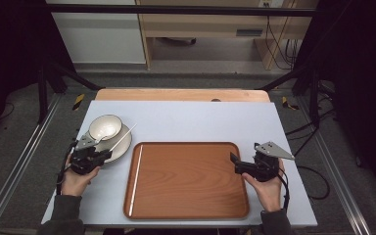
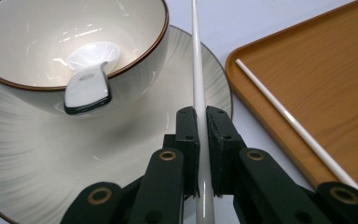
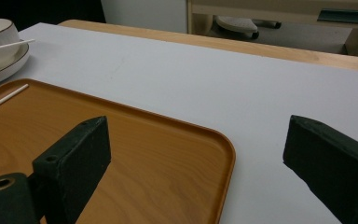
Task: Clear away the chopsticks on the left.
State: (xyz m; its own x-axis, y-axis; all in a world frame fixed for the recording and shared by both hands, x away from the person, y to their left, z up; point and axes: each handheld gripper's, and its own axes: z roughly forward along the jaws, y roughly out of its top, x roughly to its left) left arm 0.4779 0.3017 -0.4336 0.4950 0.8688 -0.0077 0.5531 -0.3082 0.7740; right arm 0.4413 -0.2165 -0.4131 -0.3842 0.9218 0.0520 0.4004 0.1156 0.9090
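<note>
A white bowl (image 1: 105,127) with a dark rim sits on a pale plate (image 1: 122,146) at the table's left. A white ceramic spoon (image 2: 91,79) lies in the bowl (image 2: 37,37). My left gripper (image 2: 198,116) is shut on a white chopstick (image 2: 196,70) that slants across the plate's (image 2: 51,149) right side. A second white chopstick (image 2: 293,121) lies along the left inner edge of the wooden tray (image 1: 191,181). My right gripper (image 3: 200,154) stands open over the tray's (image 3: 135,158) right edge, with nothing between its jaws. In the high view, left gripper (image 1: 105,155) and right gripper (image 1: 236,164) flank the tray.
A grey-white mat (image 1: 200,120) covers the wooden table, bare behind the tray. Beyond the table's far edge are a floor, a cabinet (image 1: 200,19) and cables. Dark frame posts (image 1: 44,88) stand at both sides.
</note>
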